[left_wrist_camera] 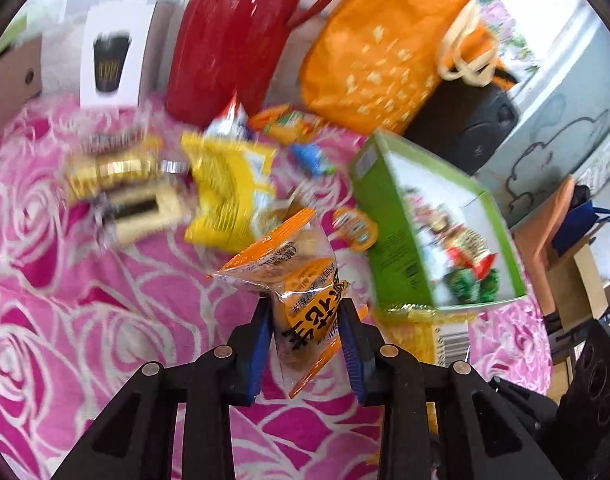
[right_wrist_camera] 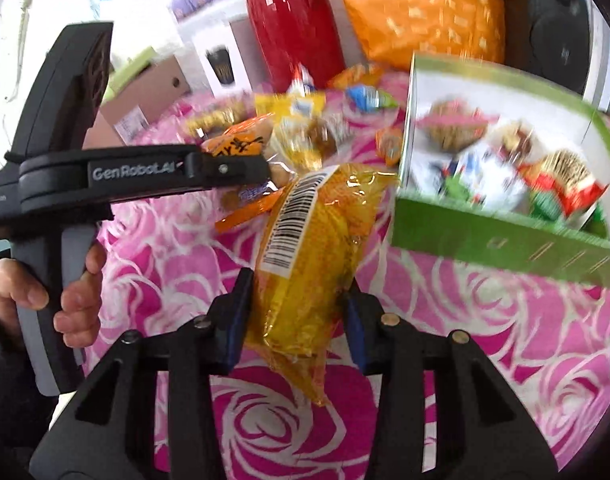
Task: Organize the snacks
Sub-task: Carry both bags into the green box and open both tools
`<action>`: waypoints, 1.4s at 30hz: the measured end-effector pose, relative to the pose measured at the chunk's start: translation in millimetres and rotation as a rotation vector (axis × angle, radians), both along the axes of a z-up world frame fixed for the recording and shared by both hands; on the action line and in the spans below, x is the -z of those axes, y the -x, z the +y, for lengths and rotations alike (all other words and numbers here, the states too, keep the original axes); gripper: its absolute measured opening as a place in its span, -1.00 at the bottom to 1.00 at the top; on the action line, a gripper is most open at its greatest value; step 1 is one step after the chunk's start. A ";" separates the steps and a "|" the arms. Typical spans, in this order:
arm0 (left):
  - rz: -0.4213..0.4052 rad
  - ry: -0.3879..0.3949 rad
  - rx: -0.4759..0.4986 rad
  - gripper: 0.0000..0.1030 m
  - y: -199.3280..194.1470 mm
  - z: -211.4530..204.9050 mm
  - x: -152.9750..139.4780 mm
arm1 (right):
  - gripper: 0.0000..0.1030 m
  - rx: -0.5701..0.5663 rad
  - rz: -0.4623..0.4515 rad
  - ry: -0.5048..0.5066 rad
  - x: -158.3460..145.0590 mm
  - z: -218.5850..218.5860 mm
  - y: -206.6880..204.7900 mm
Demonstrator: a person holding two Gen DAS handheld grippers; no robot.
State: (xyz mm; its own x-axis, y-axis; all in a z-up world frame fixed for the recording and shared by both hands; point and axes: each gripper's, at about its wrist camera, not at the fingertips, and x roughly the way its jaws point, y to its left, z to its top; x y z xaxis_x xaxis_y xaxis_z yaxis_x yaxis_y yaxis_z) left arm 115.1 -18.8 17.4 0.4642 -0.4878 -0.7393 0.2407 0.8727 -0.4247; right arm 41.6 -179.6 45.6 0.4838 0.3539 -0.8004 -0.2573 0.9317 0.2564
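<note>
The left gripper (left_wrist_camera: 305, 320) is clamped on an orange-and-clear snack packet (left_wrist_camera: 295, 280), its blue pads (left_wrist_camera: 261, 344) pressing the wrapper from both sides so the packet stands up above the pink rose-patterned cloth (left_wrist_camera: 85, 320) covering the surface. From the left wrist view, the green box (left_wrist_camera: 401, 240) sits at about 2 o'clock from that packet, tilted, with a printed picture on its white face. A loose heap of snacks lies at 10 to 12 o'clock: a yellow bag (left_wrist_camera: 225, 196), blurred gold-wrapped pieces (left_wrist_camera: 117, 172) and a small blue-wrapped sweet (left_wrist_camera: 311, 158). Behind the heap stand a red jug (left_wrist_camera: 233, 40) and an orange bag (left_wrist_camera: 385, 52). The right gripper (right_wrist_camera: 297, 308) is closed on a yellow packet (right_wrist_camera: 305, 260) with a barcode label, held upright between its pads. In the right wrist view the green box (right_wrist_camera: 485, 236) is at 2 o'clock, open, with wrapped snacks (right_wrist_camera: 505, 160) inside it. At 9 o'clock a hand (right_wrist_camera: 61, 300) holds the handle of the left gripper (right_wrist_camera: 265, 160), whose jaws pinch the orange packet (right_wrist_camera: 241, 144).
</note>
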 end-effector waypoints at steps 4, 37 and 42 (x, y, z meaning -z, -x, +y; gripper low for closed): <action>-0.078 0.024 0.045 -0.36 2.6 -14.2 -36.0 | -0.15 0.052 -0.093 -0.007 -32.2 -24.0 4.8; -0.030 -0.071 0.279 0.65 -61.5 -195.2 -11.8 | 0.95 0.361 -0.167 0.224 -6.7 -213.5 -87.9; -0.036 -0.070 0.226 0.66 -60.9 -176.9 -17.5 | 0.97 0.367 -0.161 0.198 -11.4 -209.7 -71.2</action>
State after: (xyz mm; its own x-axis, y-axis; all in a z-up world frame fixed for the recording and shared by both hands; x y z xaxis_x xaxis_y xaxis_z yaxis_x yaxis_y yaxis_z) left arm 175.9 -195.7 34.9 0.3756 -0.5302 -0.7601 0.4471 0.8221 -0.3526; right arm 112.8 -389.3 57.0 0.6730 -0.0169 -0.7394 0.0772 0.9959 0.0475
